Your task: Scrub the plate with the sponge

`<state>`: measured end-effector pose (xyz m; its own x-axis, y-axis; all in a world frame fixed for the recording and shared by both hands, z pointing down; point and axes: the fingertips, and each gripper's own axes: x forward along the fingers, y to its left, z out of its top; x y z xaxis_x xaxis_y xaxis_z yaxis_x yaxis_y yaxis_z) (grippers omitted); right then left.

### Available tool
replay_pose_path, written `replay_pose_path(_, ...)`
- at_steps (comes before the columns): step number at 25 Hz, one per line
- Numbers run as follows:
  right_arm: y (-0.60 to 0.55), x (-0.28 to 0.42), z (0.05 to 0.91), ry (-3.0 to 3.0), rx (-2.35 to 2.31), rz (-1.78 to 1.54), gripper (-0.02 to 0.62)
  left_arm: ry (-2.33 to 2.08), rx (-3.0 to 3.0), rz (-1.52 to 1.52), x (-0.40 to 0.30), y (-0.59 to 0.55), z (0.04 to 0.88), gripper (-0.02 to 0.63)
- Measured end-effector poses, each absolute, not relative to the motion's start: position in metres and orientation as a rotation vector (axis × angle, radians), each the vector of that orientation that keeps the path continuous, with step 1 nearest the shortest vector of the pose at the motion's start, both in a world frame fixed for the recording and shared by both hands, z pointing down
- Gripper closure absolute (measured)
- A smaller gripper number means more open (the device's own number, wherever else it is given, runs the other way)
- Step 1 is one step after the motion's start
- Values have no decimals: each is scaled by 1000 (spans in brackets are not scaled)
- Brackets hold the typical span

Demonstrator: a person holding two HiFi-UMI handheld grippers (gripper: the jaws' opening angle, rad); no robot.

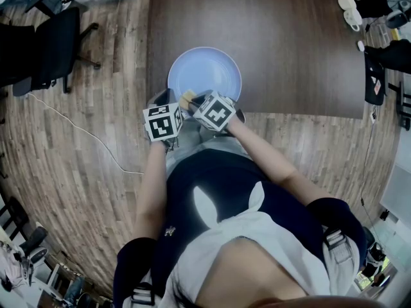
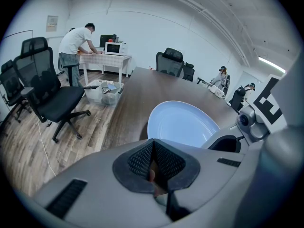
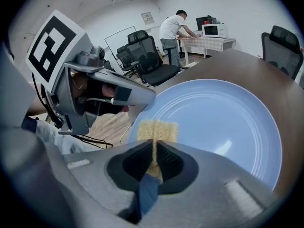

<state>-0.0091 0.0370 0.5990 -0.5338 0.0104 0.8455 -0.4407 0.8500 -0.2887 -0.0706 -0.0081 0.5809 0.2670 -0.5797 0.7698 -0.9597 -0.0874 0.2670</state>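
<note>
A light blue plate (image 1: 204, 72) lies on the brown table (image 1: 289, 50) near its front edge. My right gripper (image 3: 154, 148) is shut on a yellow sponge (image 3: 156, 128) with a blue backing. The sponge sticks out over the plate's (image 3: 213, 122) near rim. In the head view the sponge (image 1: 187, 99) sits at the plate's front edge, between both grippers. My left gripper (image 2: 153, 161) has its jaws together with nothing held, just left of the plate (image 2: 183, 125) at the table's edge. The left gripper (image 3: 95, 94) shows beside the plate's rim in the right gripper view.
Black office chairs (image 2: 47, 96) stand on the wood floor left of the table, and a white cable (image 1: 77, 130) runs across the floor. A person (image 2: 76, 49) stands at a far table with a microwave (image 2: 115, 48). White cups (image 1: 350, 11) sit at the table's far right corner.
</note>
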Motion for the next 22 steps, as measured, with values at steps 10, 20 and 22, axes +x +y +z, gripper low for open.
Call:
replay_pose_path(10, 48, -10, 598, -2064, 225, 583, 572, -1413, 1767, 629, -71, -8, 581, 598)
replay_pose_path(20, 55, 7, 598, -2027, 153, 527, 572, -1418, 1766, 633, -72, -8, 580, 598)
replay_pose_path(22, 57, 11, 598, -2021, 129, 513, 572, -1418, 1765, 634, -71, -8, 581, 598)
